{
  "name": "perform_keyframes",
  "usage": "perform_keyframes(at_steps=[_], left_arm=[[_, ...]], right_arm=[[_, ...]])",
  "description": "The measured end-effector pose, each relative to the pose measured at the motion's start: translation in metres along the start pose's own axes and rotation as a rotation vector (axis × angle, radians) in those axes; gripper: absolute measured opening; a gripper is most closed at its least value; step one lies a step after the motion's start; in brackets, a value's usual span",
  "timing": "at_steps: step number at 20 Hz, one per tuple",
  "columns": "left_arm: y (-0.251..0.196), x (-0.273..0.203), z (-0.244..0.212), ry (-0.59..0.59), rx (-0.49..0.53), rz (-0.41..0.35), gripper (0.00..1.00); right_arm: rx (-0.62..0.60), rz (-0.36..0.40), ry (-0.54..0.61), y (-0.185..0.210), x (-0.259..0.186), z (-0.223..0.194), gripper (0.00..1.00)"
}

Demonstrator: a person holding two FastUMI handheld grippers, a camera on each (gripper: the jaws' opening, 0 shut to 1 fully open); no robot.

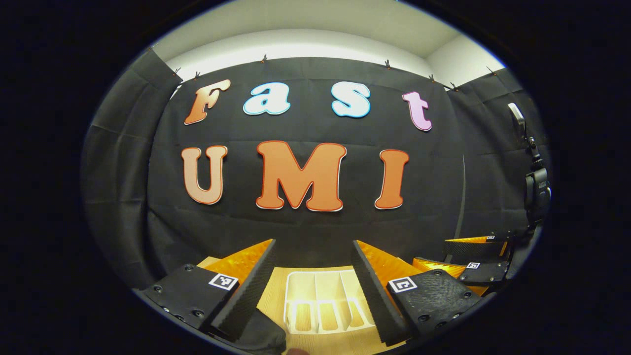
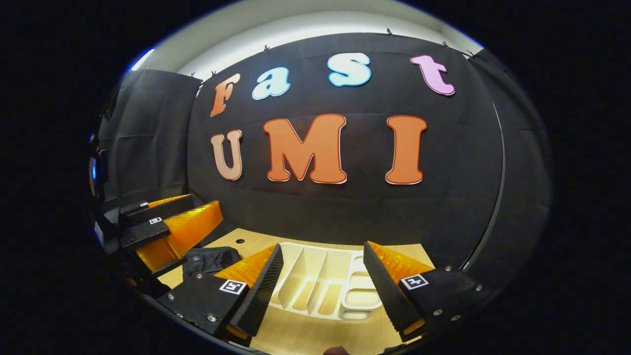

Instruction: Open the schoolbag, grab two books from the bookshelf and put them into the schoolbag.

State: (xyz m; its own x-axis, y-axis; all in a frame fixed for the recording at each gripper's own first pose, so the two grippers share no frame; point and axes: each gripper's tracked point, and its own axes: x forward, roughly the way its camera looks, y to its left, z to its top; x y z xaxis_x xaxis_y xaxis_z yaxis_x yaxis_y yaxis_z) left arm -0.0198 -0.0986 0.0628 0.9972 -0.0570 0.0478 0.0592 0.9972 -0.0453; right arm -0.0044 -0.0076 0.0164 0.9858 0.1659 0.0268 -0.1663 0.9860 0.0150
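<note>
Both orange-and-black two-finger grippers, the left gripper [image 1: 314, 268] and the right gripper [image 2: 323, 273], hover with fingers spread apart above the light wooden table [image 2: 315, 335]; a white slotted plastic bookshelf [image 2: 325, 281] lies between them, and the black fabric schoolbag [image 2: 209, 260] sits left of it

Two grippers are showing: the left gripper [image 1: 314, 288] with its two orange-and-black fingers spread apart, and the right gripper [image 2: 323, 291] likewise. One white bookshelf [image 2: 320, 281] is lying on one wooden table [image 2: 315, 335], divided into three long slots (plus a few smaller compartments at one end, too blurred to count). One black schoolbag [image 2: 209, 260] is sitting beside it.
</note>
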Motion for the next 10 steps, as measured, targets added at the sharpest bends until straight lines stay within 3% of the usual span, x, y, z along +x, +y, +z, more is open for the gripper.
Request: perform_keyframes(at_steps=[9,10], left_arm=[[0.007,-0.001,-0.003,-0.046,-0.028,0.029,0.95],[0.008,-0.004,-0.004,-0.042,-0.029,0.03,0.92]], right_arm=[[-0.028,-0.059,-0.028,-0.012,-0.007,-0.001,0.98],[-0.026,-0.061,-0.024,-0.01,-0.007,-0.003,0.98]])
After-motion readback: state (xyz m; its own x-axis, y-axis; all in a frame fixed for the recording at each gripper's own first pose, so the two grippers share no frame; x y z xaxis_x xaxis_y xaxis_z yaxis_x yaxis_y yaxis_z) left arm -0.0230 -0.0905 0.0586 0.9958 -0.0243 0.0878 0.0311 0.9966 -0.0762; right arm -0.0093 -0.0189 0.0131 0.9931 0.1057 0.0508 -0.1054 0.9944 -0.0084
